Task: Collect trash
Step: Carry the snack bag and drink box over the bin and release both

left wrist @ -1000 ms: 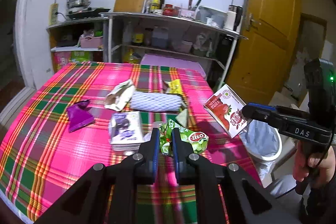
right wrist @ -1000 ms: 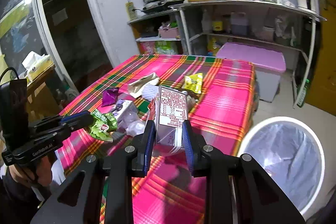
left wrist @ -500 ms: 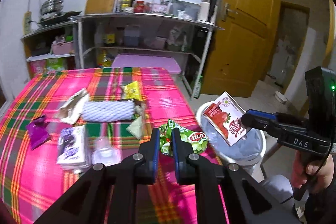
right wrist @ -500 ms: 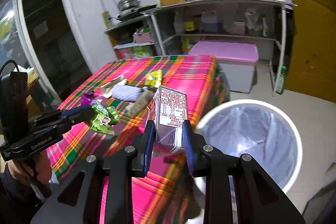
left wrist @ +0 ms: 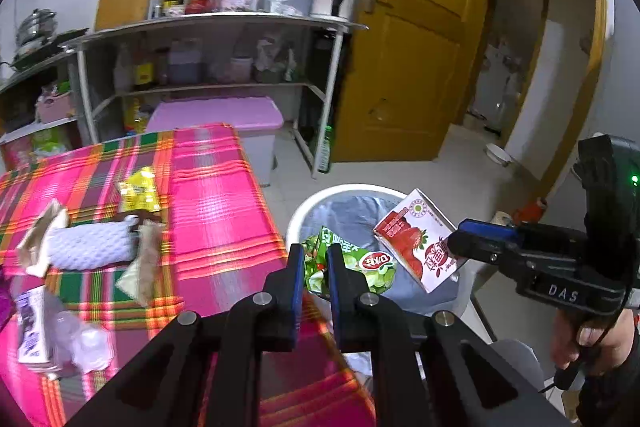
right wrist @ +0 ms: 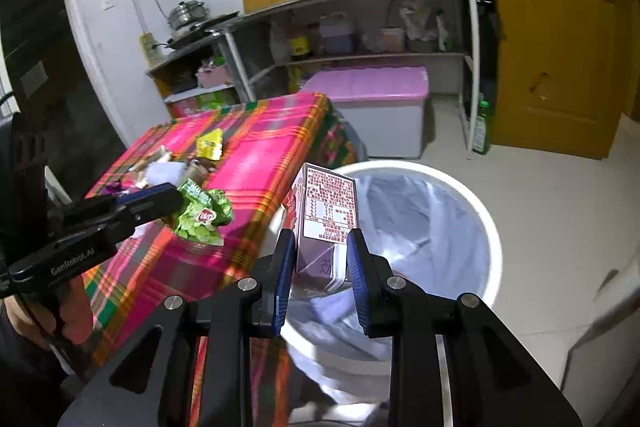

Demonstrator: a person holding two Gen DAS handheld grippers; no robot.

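Observation:
My left gripper point(left wrist: 315, 259) is shut on a crumpled green snack bag point(left wrist: 352, 261), held in the air at the near rim of the white bin point(left wrist: 304, 215). The right gripper point(right wrist: 321, 247) is shut on a red strawberry drink carton point(right wrist: 328, 203), held upright over the bin point(right wrist: 486, 219), which has a grey-blue liner. From the left wrist view the carton point(left wrist: 416, 247) hangs over the bin's middle. In the right wrist view the green bag point(right wrist: 202, 217) still sits over the table's corner.
On the pink plaid table point(left wrist: 216, 195) lie a yellow packet point(left wrist: 138, 189), a white foam net sleeve point(left wrist: 86, 247), paper wrappers, a small purple-and-white carton point(left wrist: 32, 327) and a clear plastic bottle. A pink-lidded storage box point(left wrist: 224, 115), metal shelves and a wooden door point(left wrist: 412, 47) stand behind.
Both grippers have swung right, from over the table to the bin, each still gripping its piece of trash. The carton is now over the bin's opening and the green bag at its rim.

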